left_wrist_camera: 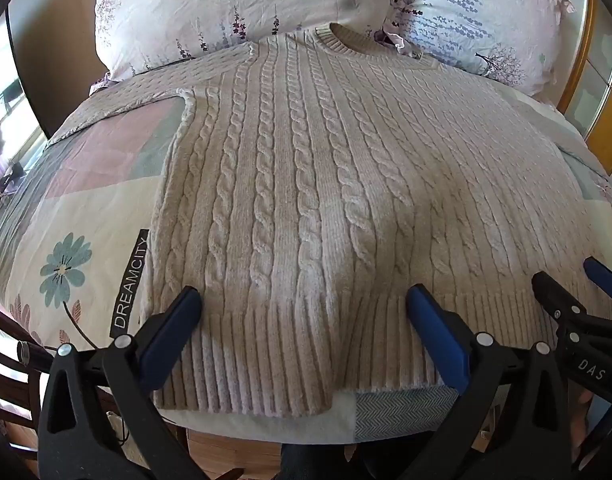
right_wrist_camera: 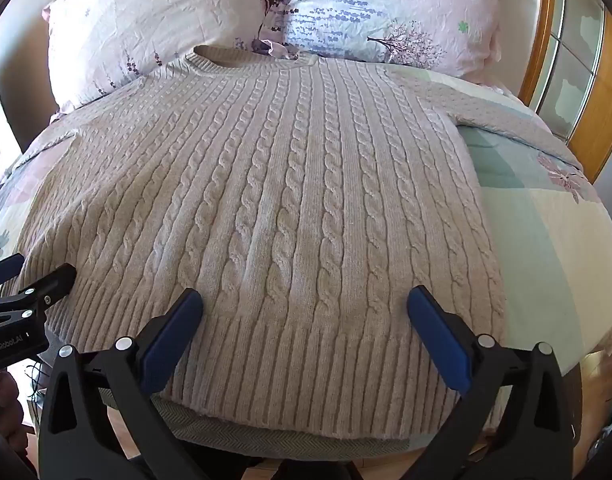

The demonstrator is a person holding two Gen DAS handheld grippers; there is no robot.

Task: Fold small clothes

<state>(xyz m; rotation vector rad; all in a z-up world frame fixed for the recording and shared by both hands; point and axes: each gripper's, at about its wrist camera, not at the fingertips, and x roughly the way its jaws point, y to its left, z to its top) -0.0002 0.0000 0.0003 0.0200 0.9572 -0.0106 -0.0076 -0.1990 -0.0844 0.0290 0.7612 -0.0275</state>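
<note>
Two grippers of mine, the left gripper (left_wrist_camera: 304, 304) and the right gripper (right_wrist_camera: 305, 304), hover with fingers spread wide over the hem of the beige sweater (left_wrist_camera: 306, 200), which lies flat on the bed (left_wrist_camera: 86, 208) below two pillows (left_wrist_camera: 226, 4). I read "DREAMCITY" on the label (left_wrist_camera: 131, 280) of the bedcover, "DAS" on my right gripper and "GenRobot.AI" on my left.

sweater (left_wrist_camera: 306, 208) lies flat on the bed (left_wrist_camera: 86, 208) (collar toward the pillows (left_wrist_camera: 226, 4) behind).
</note>
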